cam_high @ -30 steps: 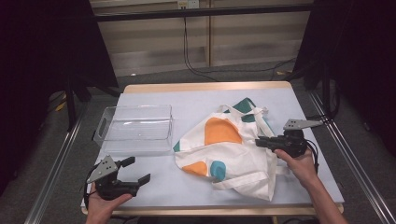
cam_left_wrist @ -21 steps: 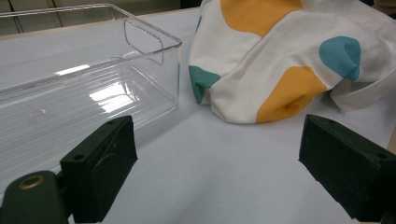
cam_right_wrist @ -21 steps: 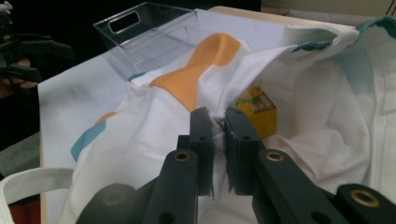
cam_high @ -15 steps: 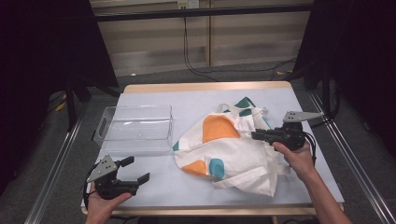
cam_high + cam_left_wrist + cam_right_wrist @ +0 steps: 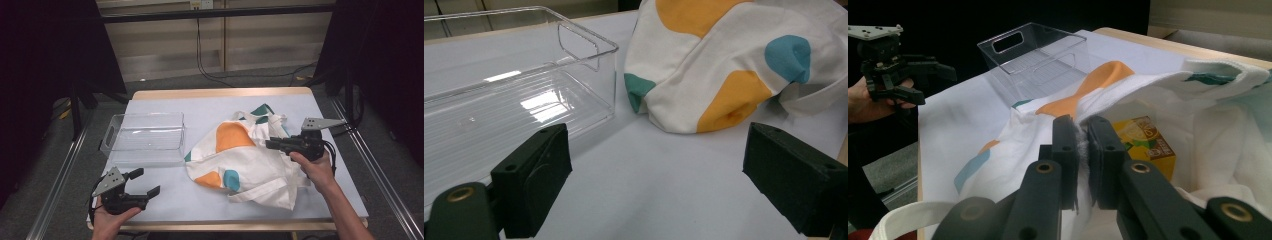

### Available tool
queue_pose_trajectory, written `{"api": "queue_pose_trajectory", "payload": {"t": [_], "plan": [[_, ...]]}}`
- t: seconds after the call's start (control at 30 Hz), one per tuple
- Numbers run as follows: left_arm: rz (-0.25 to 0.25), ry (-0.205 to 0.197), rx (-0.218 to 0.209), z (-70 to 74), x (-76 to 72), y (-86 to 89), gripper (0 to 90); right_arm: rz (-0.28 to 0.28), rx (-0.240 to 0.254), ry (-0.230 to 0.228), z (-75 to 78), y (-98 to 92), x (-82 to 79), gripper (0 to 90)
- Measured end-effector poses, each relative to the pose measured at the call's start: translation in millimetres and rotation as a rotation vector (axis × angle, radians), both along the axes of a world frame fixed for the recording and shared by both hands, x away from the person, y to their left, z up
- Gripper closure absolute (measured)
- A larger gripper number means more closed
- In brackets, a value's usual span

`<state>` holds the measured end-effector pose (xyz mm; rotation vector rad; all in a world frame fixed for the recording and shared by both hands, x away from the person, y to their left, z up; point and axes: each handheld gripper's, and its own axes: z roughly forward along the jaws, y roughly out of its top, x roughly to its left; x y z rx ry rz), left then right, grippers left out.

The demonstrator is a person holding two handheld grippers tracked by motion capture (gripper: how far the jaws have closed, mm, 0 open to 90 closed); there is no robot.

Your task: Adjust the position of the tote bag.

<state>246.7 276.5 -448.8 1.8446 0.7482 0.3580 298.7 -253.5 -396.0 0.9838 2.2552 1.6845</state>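
A clear plastic bin (image 5: pixel 145 137) stands on the pale surface (image 5: pixel 200 200), just ahead of the left fingers (image 5: pixel 531 185) and well apart from the right ones. Black cables (image 5: pixel 210 60) trail over the floor beyond.

Right tongs (image 5: pixel 272 144) pinched closed and raised; left tongs (image 5: pixel 146 182) spread wide, low.

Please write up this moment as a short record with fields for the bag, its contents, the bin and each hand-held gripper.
bag: white tote bag with orange and teal patches, lying on the table
contents: yellow box visible inside the opened bag
bin: clear plastic bin, empty, left of the bag
right hand-held gripper: shut on the bag's rim, lifting it open
left hand-held gripper: open, holding nothing, near the front left table edge
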Motion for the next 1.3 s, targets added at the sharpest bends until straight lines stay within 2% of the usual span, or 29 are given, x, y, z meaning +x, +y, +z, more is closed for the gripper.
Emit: {"api": "queue_pose_trajectory", "payload": {"t": [0.07, 0.13, 0.23, 0.37, 0.57, 0.63, 0.7, 0.77, 0.8, 0.9, 1.13, 1.23, 1.3], "plan": [[0.011, -0.004, 0.010, 1.1, -0.7, -0.9, 11.7, 0.009, 0.001, -0.003, 1.0, 2.4, -0.7, 83.0], [-0.006, -0.007, 0.007, 1.2, -0.8, -1.2, 12.5, 0.012, 0.000, -0.003, 2.0, 5.2, -0.9, 83.1], [0.002, -0.013, 0.008, 1.5, -2.0, -1.3, 12.5, 0.025, -0.010, -0.015, 3.2, 11.3, -0.9, 83.1], [0.002, -0.010, -0.003, 1.6, -1.9, -0.3, 12.5, 0.044, 0.004, -0.016, 4.6, 17.5, 1.7, 83.2], [0.006, -0.005, 0.008, 2.3, -3.4, -2.0, 14.1, 0.073, 0.002, -0.026, 10.5, 31.4, 5.5, 83.2], [-0.012, -0.013, 0.009, 2.2, -2.9, -2.4, 14.4, 0.091, -0.014, -0.030, 11.5, 36.2, 6.6, 83.2], [-0.012, -0.011, -0.002, 1.9, -3.2, -3.3, 14.4, 0.108, -0.031, -0.026, 11.9, 41.2, 8.1, 83.1], [-0.008, -0.009, 0.009, 2.4, -3.2, -2.7, 14.4, 0.116, -0.038, -0.022, 11.9, 44.3, 9.5, 83.2], [-0.013, -0.004, -0.004, 1.9, -2.7, -2.4, 14.4, 0.116, -0.035, -0.019, 12.0, 45.7, 10.0, 83.2], [0.000, -0.004, 0.011, 2.5, -2.8, -1.5, 14.4, 0.131, -0.027, -0.024, 13.3, 51.6, 12.3, 83.2], [-0.008, -0.003, -0.011, 2.2, -3.3, -1.3, 14.4, 0.167, -0.015, -0.029, 16.3, 69.3, 18.5, 83.2], [0.018, -0.004, -0.005, 2.9, -2.5, -1.4, 14.4, 0.178, -0.012, -0.032, 15.4, 75.7, 20.4, 83.2], [0.003, -0.010, -0.010, 3.2, -0.6, -1.0, 14.4, 0.188, -0.020, -0.028, 13.3, 80.6, 22.0, 83.2]]}}
